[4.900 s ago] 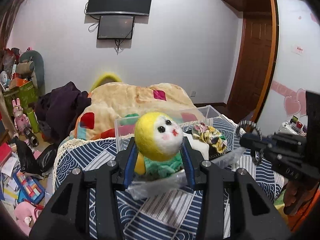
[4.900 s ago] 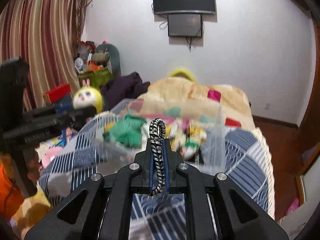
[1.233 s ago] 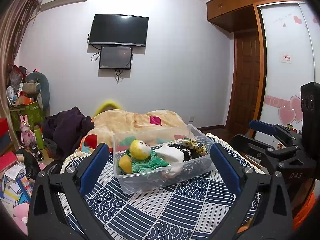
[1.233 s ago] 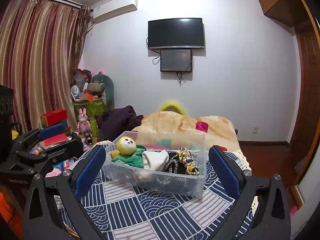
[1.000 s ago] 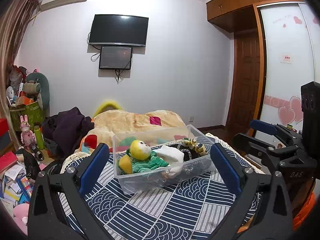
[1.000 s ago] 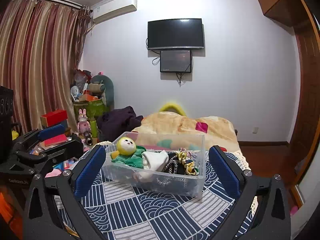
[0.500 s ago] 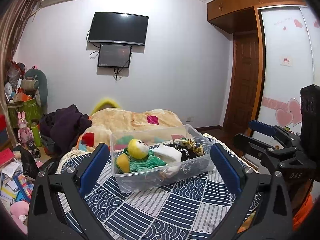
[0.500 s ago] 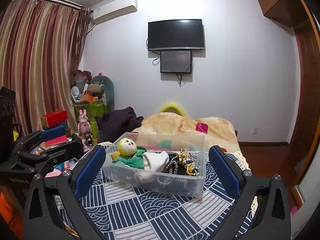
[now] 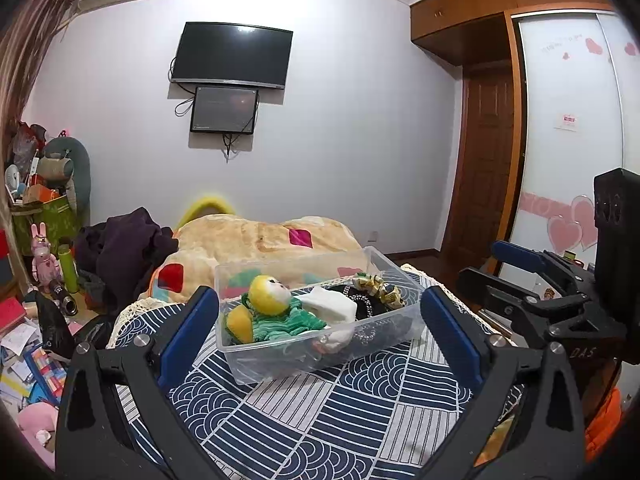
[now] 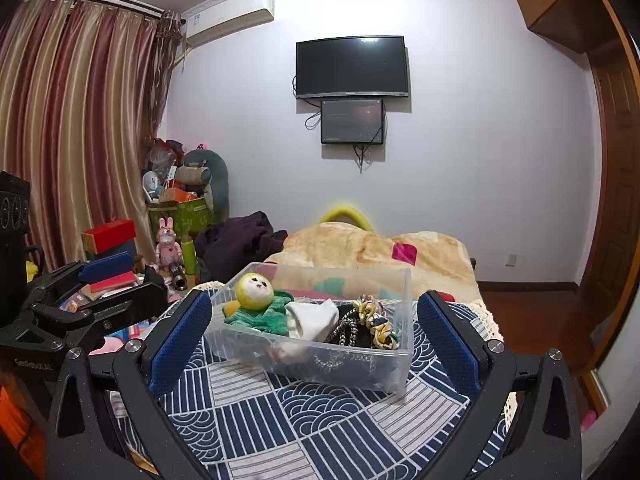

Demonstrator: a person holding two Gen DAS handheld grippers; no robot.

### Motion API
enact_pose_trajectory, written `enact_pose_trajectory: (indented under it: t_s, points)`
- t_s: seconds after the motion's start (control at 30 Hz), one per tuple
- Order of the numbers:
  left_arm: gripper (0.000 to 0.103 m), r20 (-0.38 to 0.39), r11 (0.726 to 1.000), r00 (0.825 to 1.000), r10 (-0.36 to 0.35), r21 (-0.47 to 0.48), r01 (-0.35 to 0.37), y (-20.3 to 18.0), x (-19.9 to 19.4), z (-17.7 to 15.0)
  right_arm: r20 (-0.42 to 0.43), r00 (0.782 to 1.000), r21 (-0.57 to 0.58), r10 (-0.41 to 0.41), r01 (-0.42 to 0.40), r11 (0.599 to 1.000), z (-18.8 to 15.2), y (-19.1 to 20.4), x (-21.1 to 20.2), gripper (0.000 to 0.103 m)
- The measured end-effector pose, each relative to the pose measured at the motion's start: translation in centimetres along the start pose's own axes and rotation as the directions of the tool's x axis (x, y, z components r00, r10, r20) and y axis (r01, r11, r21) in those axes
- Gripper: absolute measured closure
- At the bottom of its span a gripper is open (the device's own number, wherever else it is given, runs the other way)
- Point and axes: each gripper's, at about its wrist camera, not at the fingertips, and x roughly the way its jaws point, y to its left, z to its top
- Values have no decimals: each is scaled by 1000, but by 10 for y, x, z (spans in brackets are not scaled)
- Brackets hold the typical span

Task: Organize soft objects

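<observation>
From my right wrist camera I see the striped curtains [image 10: 68,128] and air conditioner [image 10: 230,14]; the left wrist camera instead shows the wardrobe door [image 9: 576,152] with pink hearts and a small label too blurred to read. "DAS" is printed on the right gripper's [image 9: 516,276] body. Both the left gripper [image 9: 318,332] and the right one stand spread wide, holding nothing. The clear box [image 10: 312,364] sits on the blue patterned cover [image 10: 304,420], ahead of both, between the fingers in each view. Inside lie the yellow-headed doll [image 10: 258,300], white cloth [image 10: 312,316], black beaded band [image 10: 344,332] and floral scrunchie [image 10: 378,320].
</observation>
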Motion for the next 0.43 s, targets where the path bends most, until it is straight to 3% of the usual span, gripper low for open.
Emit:
enact_pose_trajectory:
  t_s: [0.43]
  points:
    - [1, -15, 1000, 1000, 18, -15, -18, 6, 2, 0, -15, 1000, 11, 3, -2, 1000, -3, -4, 3, 0]
